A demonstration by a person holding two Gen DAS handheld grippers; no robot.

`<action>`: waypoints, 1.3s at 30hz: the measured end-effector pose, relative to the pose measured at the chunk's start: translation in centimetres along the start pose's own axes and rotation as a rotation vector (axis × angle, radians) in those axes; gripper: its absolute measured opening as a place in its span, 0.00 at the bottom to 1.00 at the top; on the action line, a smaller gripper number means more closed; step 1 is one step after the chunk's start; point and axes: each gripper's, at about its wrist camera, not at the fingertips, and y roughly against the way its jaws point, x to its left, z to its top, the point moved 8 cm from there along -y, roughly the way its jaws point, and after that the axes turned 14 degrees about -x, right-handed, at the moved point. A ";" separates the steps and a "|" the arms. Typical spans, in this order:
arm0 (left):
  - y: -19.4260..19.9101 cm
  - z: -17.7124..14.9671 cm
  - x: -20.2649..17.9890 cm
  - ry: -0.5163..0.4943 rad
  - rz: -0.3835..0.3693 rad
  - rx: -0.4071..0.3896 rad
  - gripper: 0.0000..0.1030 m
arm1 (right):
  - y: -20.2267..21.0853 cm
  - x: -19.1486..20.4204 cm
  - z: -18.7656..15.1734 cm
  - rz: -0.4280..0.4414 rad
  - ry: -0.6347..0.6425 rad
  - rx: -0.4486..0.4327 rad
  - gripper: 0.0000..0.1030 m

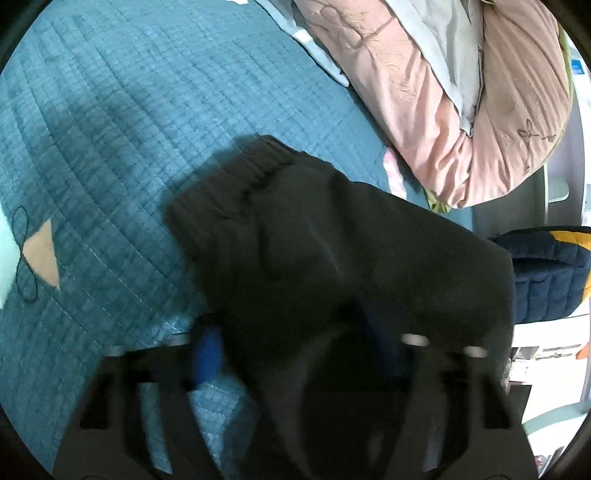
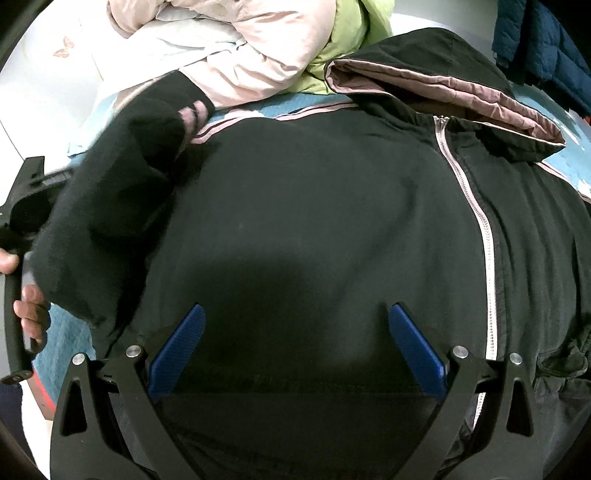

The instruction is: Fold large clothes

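- Black fleece fills the left wrist view: the sleeve [image 1: 325, 236] of a hooded jacket hangs blurred in front of the left tool [image 1: 295, 354], its ribbed cuff [image 1: 243, 177] lifted over the teal quilted bedspread [image 1: 110, 147]. One blue pad [image 1: 207, 354] shows beside the cloth; the tool appears pinched on the sleeve, though blur and the fabric hide the contact.
- Open quilt lies to the left in this view; a pink duvet [image 1: 461, 110] crowds the far side, and a navy cushion [image 1: 546, 280] sits off the bed edge at right.
- Seen from the right wrist, the jacket [image 2: 314, 203] lies front-up on the bed, white zipper [image 2: 476, 229] closed, pink-lined hood [image 2: 443, 81] at the top. The right tool [image 2: 295, 347] hovers spread wide above the hem, gripping nothing.
- The raised sleeve [image 2: 122, 206] hangs at left, with the person's hand [image 2: 31, 310] on the other tool's handle.
- Judged the step in hand: laying the sleeve across the chest. Doing it well means carrying the cuff flat over the front, short of the zipper, while the right tool steadies the hem.
- Pink and green bedding [image 2: 351, 33] lies just beyond the shoulders, so room is tight there.
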 end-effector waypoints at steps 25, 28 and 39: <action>27.3 6.0 -6.9 -0.333 -0.195 -0.614 0.11 | -4.2 12.1 -0.1 0.364 -0.025 0.103 0.29; 27.2 4.2 -9.6 -0.375 -0.228 -0.587 0.11 | -6.3 12.9 -1.3 0.353 -0.019 0.151 0.30; 18.3 -6.1 -23.4 -0.468 -0.291 -0.443 0.11 | 3.5 -2.9 1.3 0.209 -0.127 -0.019 0.31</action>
